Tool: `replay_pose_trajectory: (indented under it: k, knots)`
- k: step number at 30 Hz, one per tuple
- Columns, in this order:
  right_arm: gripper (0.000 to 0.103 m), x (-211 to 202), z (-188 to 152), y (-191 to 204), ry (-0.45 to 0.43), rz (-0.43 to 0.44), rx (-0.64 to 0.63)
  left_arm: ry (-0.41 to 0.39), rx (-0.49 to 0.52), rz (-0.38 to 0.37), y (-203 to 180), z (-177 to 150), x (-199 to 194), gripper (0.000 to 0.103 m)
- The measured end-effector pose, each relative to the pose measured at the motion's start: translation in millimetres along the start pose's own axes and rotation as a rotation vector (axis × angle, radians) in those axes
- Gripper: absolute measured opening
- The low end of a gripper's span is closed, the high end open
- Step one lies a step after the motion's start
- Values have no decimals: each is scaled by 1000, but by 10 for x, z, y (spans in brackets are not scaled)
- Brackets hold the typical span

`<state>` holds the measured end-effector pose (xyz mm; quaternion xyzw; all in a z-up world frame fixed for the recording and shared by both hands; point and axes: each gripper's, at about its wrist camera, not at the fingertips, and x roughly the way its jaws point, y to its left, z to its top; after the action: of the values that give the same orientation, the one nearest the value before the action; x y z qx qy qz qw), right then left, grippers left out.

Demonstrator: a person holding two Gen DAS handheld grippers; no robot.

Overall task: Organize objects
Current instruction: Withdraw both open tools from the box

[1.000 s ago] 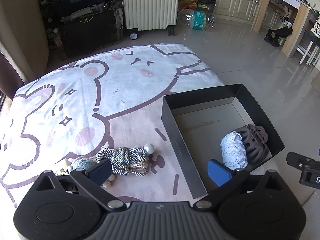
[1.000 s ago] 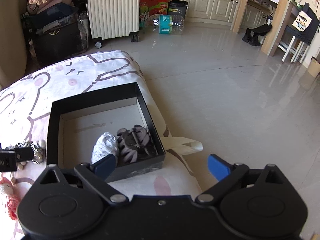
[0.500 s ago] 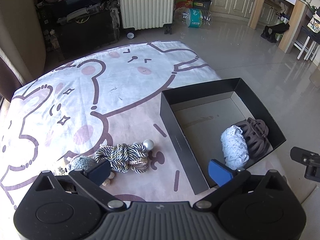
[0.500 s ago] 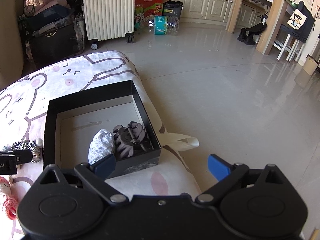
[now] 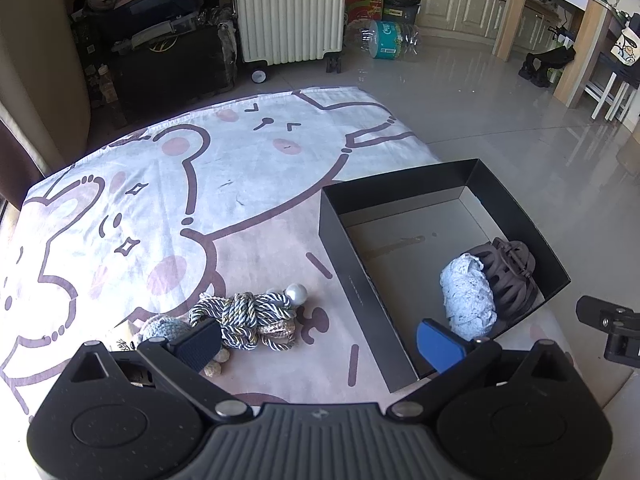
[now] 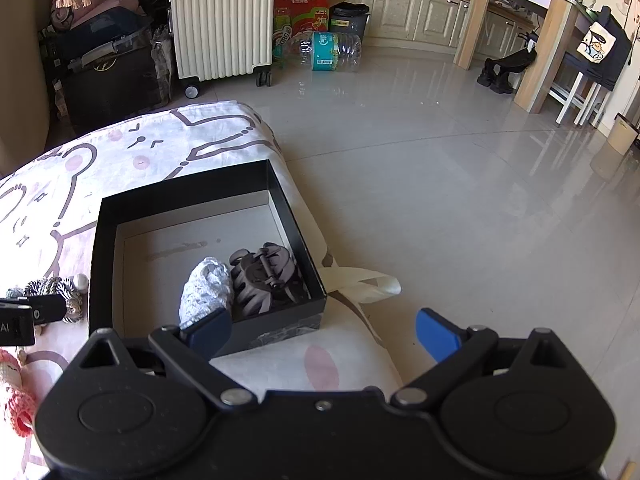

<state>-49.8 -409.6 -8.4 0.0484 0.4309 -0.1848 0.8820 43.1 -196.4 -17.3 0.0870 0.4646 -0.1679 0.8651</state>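
Both the left tool (image 5: 318, 342) and the right tool (image 6: 322, 330) are wide open, holding nothing. The left tool's finger (image 5: 196, 343) hides part of the rope bundle (image 5: 244, 312). A pink knitted thing (image 6: 14, 396) is cut off.

Twisted rope bundle (image 5: 244, 314) beside black box (image 5: 360, 280)

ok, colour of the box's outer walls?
Black box, pale grey floor inside; clearest in the right wrist view.

Between our left jaws we see a grey-and-gold twisted rope bundle (image 5: 244, 316); right of it, a black box (image 5: 360, 292) holds white lace (image 5: 468, 296) and a brown claw clip (image 5: 514, 276).
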Motion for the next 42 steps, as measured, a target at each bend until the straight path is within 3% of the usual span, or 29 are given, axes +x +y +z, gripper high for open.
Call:
replay_pose_trajectory:
  k: [42]
  knots:
    - [100, -113, 104, 49, -64, -1, -3, -59, 23, -1, 14, 104, -141, 102]
